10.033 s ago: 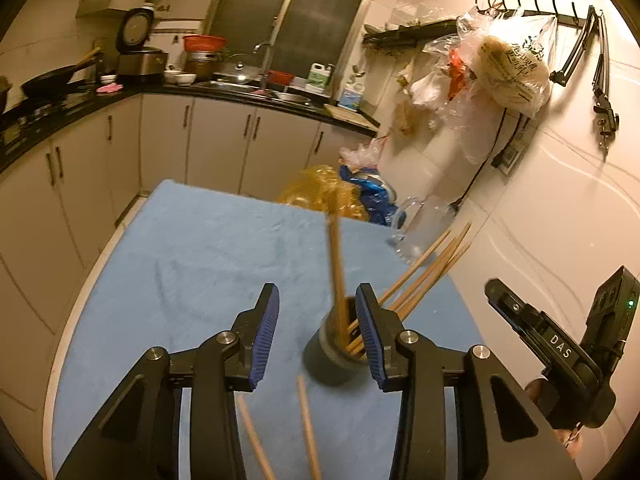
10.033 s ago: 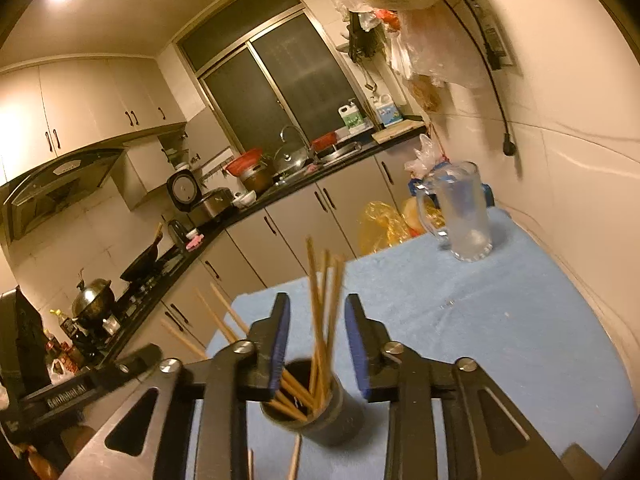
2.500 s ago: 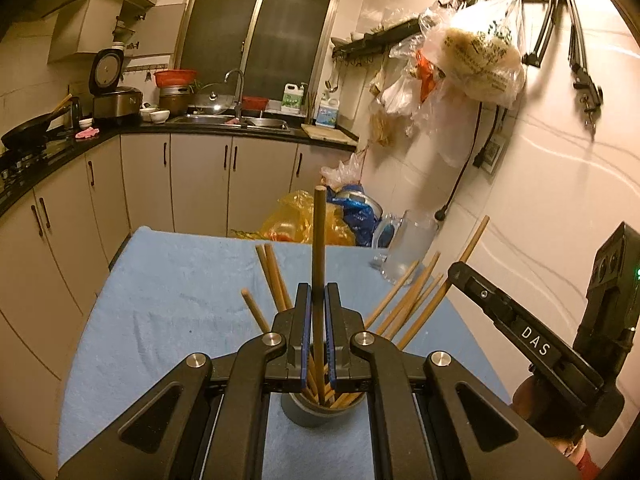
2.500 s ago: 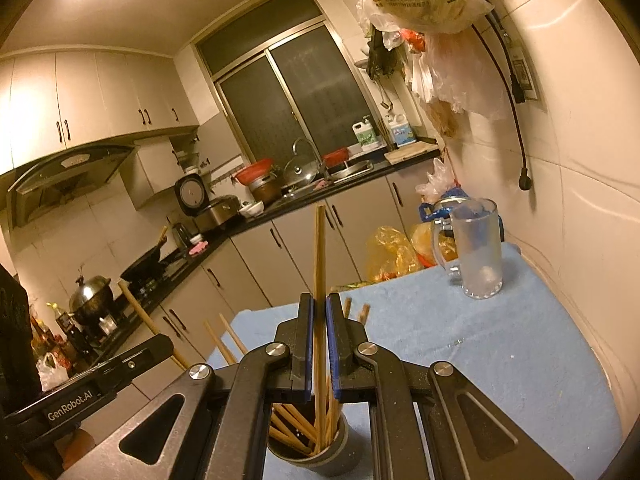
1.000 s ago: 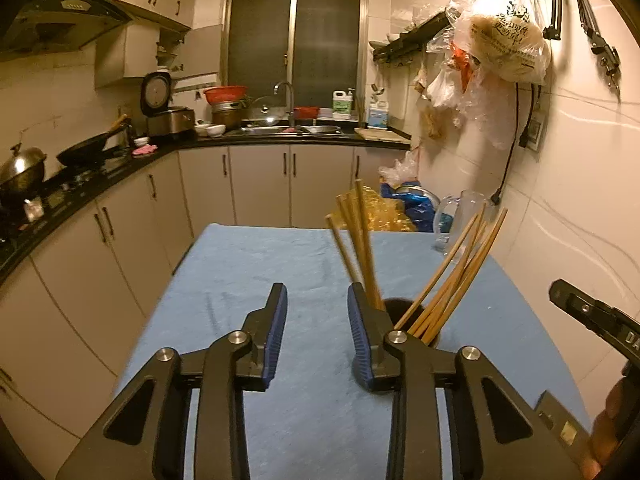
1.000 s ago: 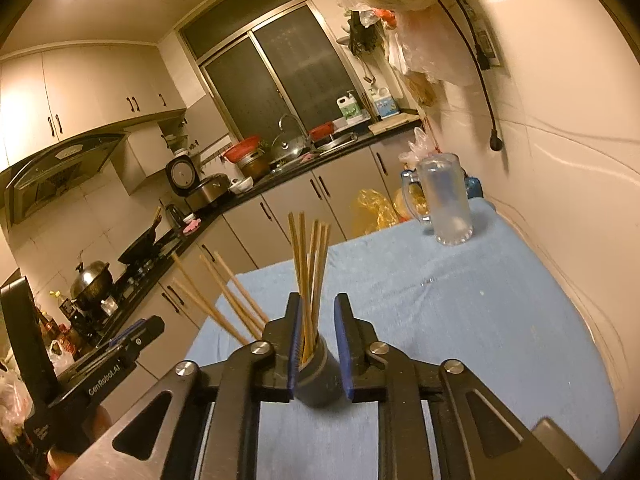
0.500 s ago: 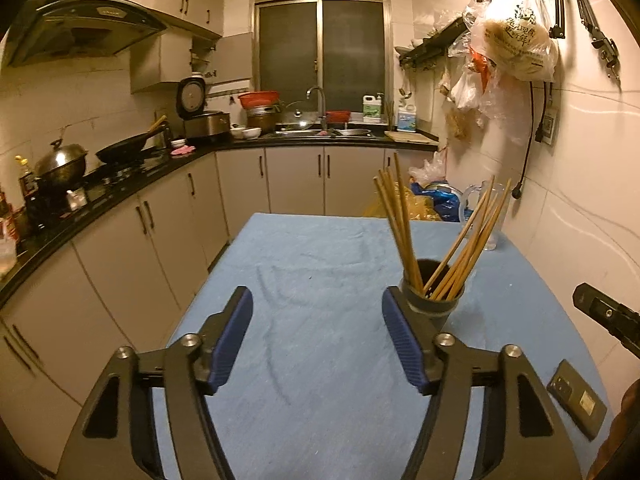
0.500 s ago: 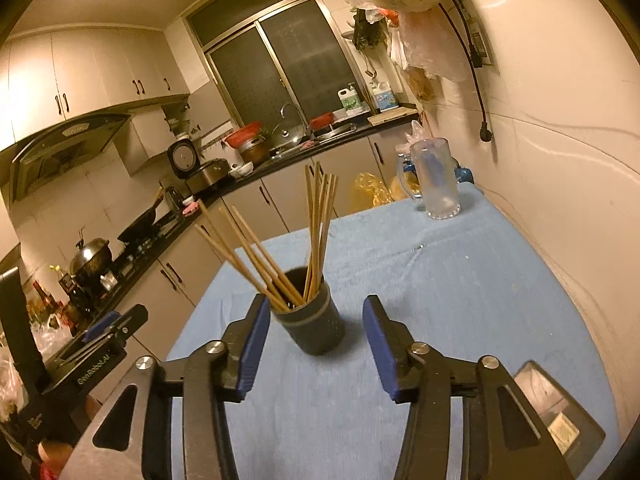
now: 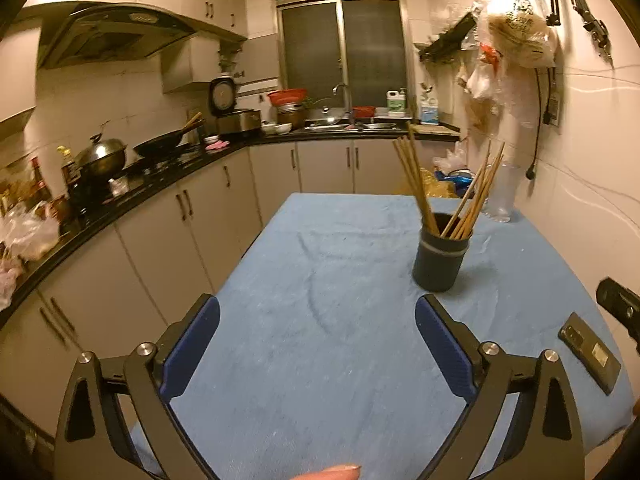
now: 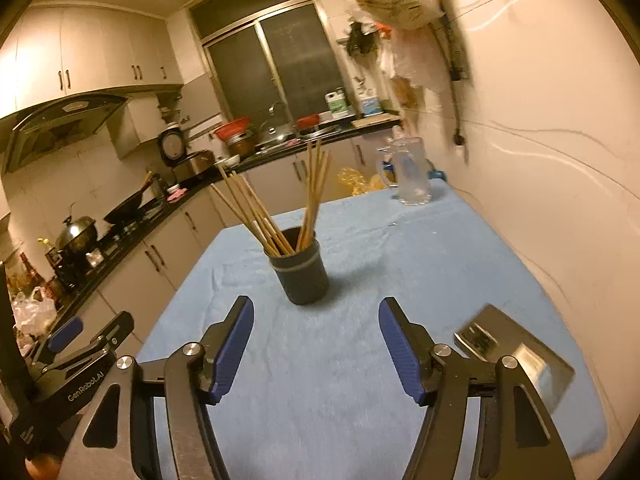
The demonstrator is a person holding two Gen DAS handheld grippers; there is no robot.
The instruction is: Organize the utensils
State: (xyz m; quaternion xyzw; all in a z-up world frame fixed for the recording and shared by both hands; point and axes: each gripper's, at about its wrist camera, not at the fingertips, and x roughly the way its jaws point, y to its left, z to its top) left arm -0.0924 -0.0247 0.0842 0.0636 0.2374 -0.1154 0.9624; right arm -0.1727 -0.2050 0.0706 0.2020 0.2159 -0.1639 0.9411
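A dark round cup stands upright on the blue cloth, with several wooden chopsticks leaning out of it in two bunches. My left gripper hangs over the near part of the table, short of the cup and to its left. Its jaws are opening wide and hold nothing. My right gripper sits just in front of the cup, its jaws also opening, with only cloth between the blue pads.
The table wears a blue cloth. A phone lies near its front right corner. A clear glass mug stands at the far right by the wall. Kitchen cabinets run along the left.
Both grippers pulled back from the cup toward the near edge and spread their jaws wide. The chopsticks stay in the cup, which now looks farther off.
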